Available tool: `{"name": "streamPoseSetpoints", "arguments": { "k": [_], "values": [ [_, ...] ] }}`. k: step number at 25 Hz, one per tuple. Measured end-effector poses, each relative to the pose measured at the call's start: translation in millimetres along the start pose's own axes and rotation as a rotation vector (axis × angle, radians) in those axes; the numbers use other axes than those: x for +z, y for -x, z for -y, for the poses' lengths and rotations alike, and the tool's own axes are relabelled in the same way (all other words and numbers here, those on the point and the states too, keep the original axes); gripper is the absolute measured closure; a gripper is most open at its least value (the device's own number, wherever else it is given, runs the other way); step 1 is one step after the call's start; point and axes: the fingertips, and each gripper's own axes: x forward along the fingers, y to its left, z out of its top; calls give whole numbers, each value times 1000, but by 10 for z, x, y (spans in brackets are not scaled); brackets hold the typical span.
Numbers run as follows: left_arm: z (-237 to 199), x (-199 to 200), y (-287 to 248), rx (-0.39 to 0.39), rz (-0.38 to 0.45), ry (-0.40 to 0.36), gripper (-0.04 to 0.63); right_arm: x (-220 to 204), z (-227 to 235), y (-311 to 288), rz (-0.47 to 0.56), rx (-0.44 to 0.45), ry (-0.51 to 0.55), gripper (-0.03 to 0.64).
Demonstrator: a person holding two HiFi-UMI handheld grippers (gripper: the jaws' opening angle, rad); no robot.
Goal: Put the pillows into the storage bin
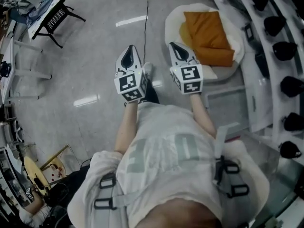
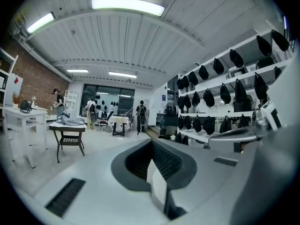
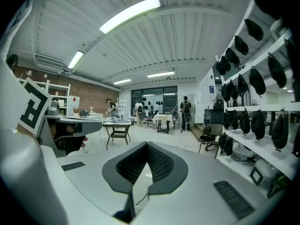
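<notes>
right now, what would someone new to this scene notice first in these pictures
The orange pillow stands out most, lying on a round white seat at the upper right of the head view. In front of the person, the left gripper and right gripper are held side by side, both shut and empty. A row of black bags runs down the right edge.

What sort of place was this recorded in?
Likely a big open workroom or lab: white shelves lined with black bags, small tables, and people standing about.
</notes>
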Motion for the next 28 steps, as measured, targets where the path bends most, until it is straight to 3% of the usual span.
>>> {"name": "streamPoseSetpoints", "arguments": {
  "k": [10, 15, 22, 28],
  "values": [
    [-740, 295, -1920, -163, -22, 20, 588, 292, 420, -1661, -59, -129, -76, 609],
    [-784, 466, -2916, -299, -34, -15, 588, 370, 993, -2304, -79, -272, -133, 609],
    [-387, 532, -3663, -482, -58, -41, 588, 163, 1486, -2530, -117, -425, -247, 609],
    [-220, 606, -3962, -562, -63, -19, 588, 112, 1685, -2397, -95, -552, -379, 609]
  ]
}}
